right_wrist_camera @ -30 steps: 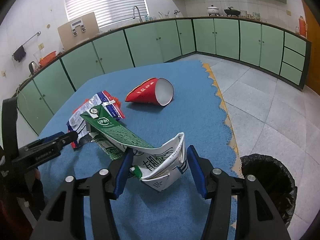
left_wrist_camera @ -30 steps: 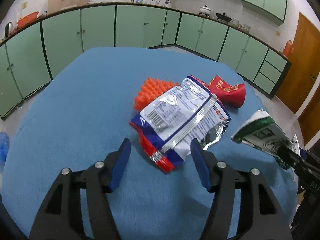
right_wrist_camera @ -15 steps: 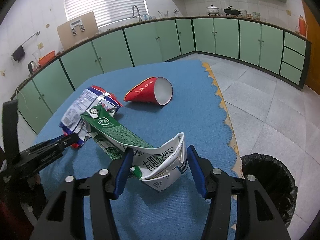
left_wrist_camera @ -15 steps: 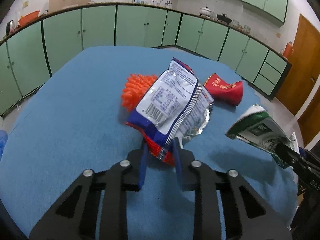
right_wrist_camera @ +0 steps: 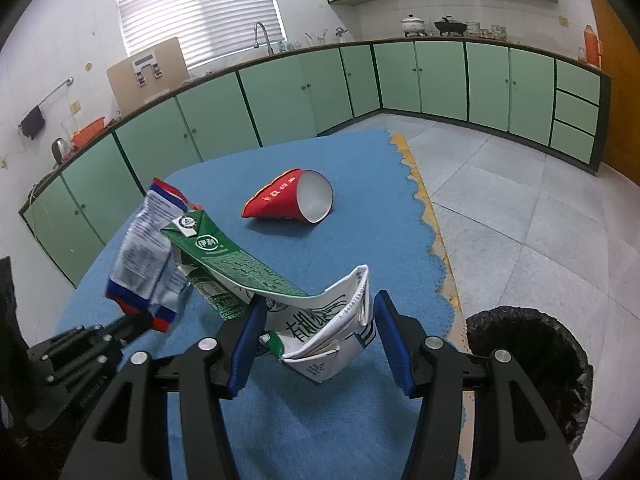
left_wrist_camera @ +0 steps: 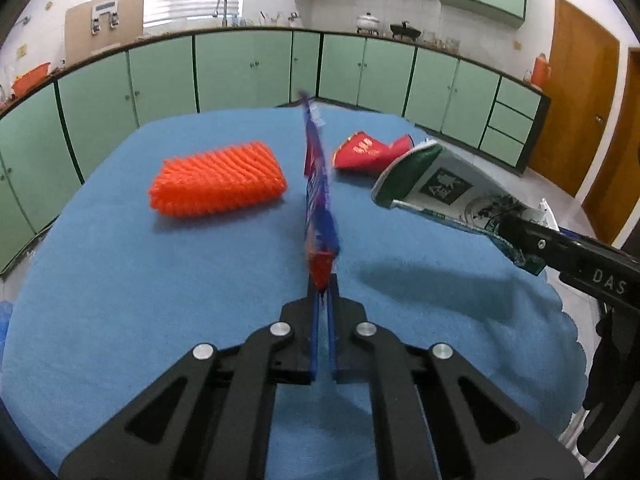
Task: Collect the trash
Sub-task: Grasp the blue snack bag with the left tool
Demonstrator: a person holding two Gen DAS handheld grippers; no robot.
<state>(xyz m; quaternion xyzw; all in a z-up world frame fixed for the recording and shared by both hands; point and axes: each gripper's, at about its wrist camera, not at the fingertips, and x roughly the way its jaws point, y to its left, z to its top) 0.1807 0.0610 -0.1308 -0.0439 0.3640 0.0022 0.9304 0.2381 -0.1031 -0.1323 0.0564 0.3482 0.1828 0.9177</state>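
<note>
My left gripper [left_wrist_camera: 323, 285] is shut on the red corner of a blue, red and silver snack bag [left_wrist_camera: 319, 192], lifted edge-on above the blue table; it also shows in the right wrist view [right_wrist_camera: 146, 256]. My right gripper [right_wrist_camera: 316, 320] is shut on a crushed green and white milk carton [right_wrist_camera: 288, 300], held above the table; the carton also shows in the left wrist view [left_wrist_camera: 440, 192]. A red paper cup [right_wrist_camera: 294, 202] lies on its side farther back. A black-lined trash bin [right_wrist_camera: 528, 356] stands on the floor at the right.
An orange spiky brush-like block [left_wrist_camera: 218, 184] lies on the blue tablecloth [left_wrist_camera: 120, 272] left of the bag. The table's scalloped right edge [right_wrist_camera: 436, 248] borders grey floor tiles. Green cabinets ring the room.
My left gripper closed on the snack bag's corner and lifted it off the table, uncovering the orange block. The right gripper kept holding the carton, nearly still.
</note>
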